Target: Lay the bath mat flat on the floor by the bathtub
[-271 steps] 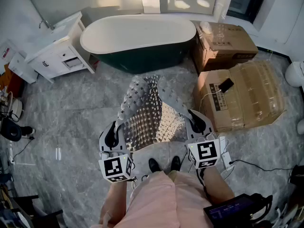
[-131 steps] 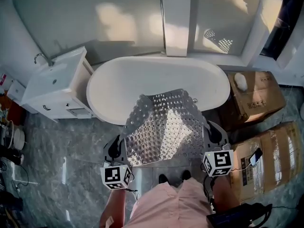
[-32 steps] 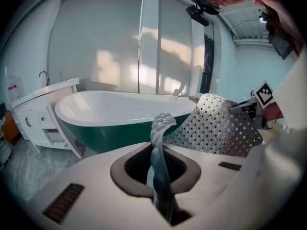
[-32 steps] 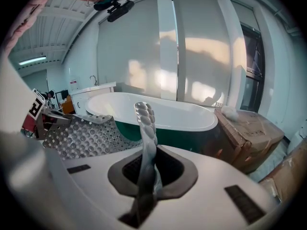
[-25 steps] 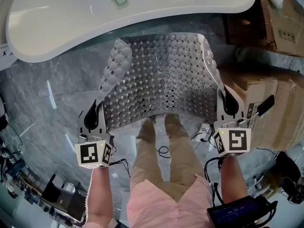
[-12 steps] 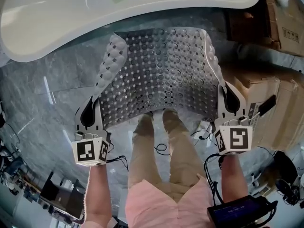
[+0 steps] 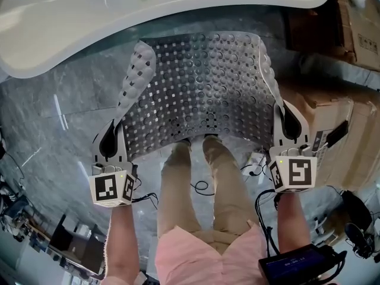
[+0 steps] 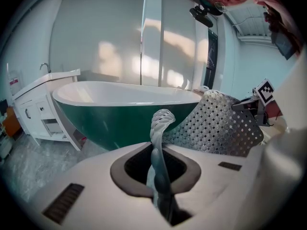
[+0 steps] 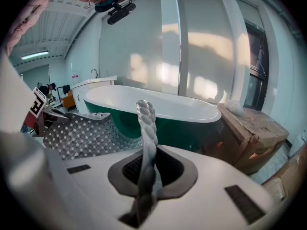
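The bath mat (image 7: 202, 82) was translucent grey, patterned all over with rows of small round holes. The bathtub (image 7: 71, 16) was white inside and dark green outside. The floor (image 7: 59, 117) was grey veined marble, and the cardboard boxes (image 7: 350, 22) were brown.

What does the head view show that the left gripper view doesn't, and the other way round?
Only the head view: the person's legs, the cardboard boxes and the whole width of the bath mat. Only the left gripper view: the white vanity cabinet, the tall window and the green side of the bathtub. Both: the mat and the bathtub's white rim.
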